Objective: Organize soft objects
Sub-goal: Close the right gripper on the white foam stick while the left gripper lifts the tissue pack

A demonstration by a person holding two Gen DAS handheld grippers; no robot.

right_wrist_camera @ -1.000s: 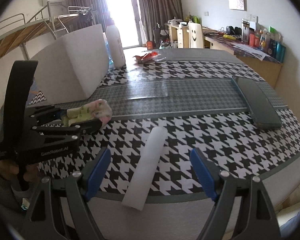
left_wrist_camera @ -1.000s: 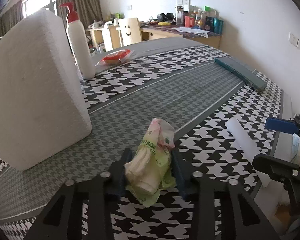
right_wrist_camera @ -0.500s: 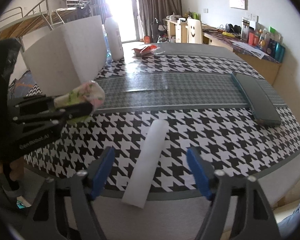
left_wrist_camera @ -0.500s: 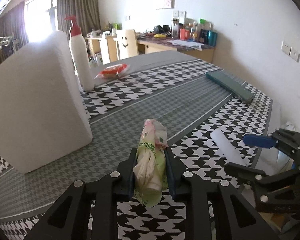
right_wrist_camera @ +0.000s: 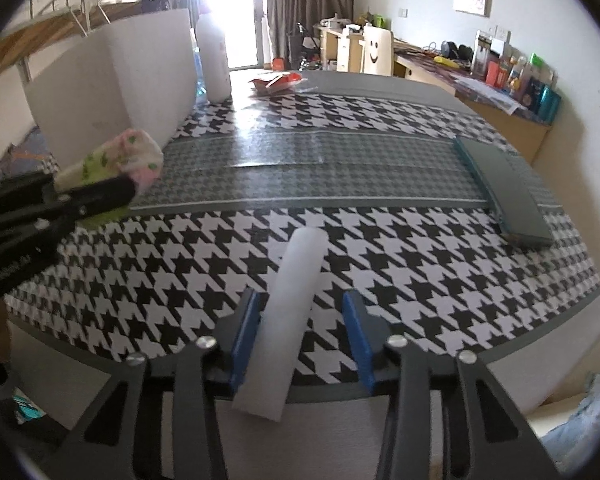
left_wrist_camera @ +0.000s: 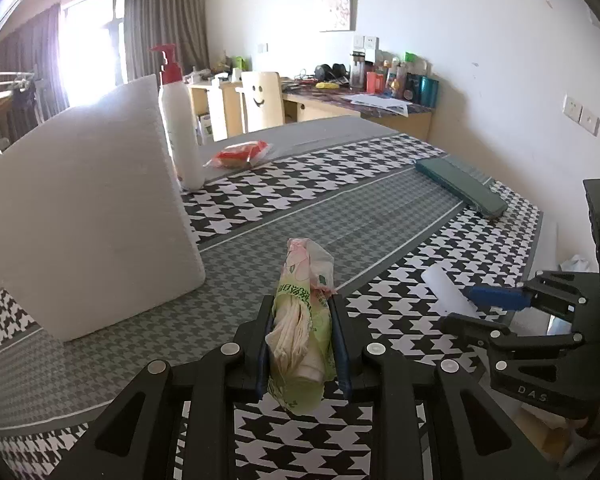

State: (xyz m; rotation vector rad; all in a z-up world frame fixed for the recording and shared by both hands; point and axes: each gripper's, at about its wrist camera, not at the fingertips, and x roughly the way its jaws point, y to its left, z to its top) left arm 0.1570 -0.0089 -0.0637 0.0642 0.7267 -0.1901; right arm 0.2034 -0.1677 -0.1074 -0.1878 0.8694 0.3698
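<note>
At the bottom centre of the left wrist view, the left gripper (left_wrist_camera: 300,344) is clamping one green-and-pink tissue pack (left_wrist_camera: 302,320), its jaws pressed flat against both sides; the pack's lower end is hanging crumpled below the pads, and whether it is touching the houndstooth table (left_wrist_camera: 380,184) is hard to tell. A second ago those jaws were standing wider, barely meeting the pack. At the bottom centre of the right wrist view, the right gripper (right_wrist_camera: 300,340) is straddling one white foam roll (right_wrist_camera: 290,320), which is lying on the table with its near end sticking out past the table edge. The left blue pad is sitting just beside the roll and the right pad is standing apart from it, so the jaws are partly open and gripping nothing; a second ago they were spread much wider. In the left half of the left wrist view, one big white foam block (left_wrist_camera: 88,216) is standing on the table, its left side cut off by the frame. Behind it one white pump bottle (left_wrist_camera: 180,128) is standing upright, with one red snack packet (left_wrist_camera: 240,154) near it. At the right, one dark green flat case (left_wrist_camera: 460,188) is lying near the far edge.
</note>
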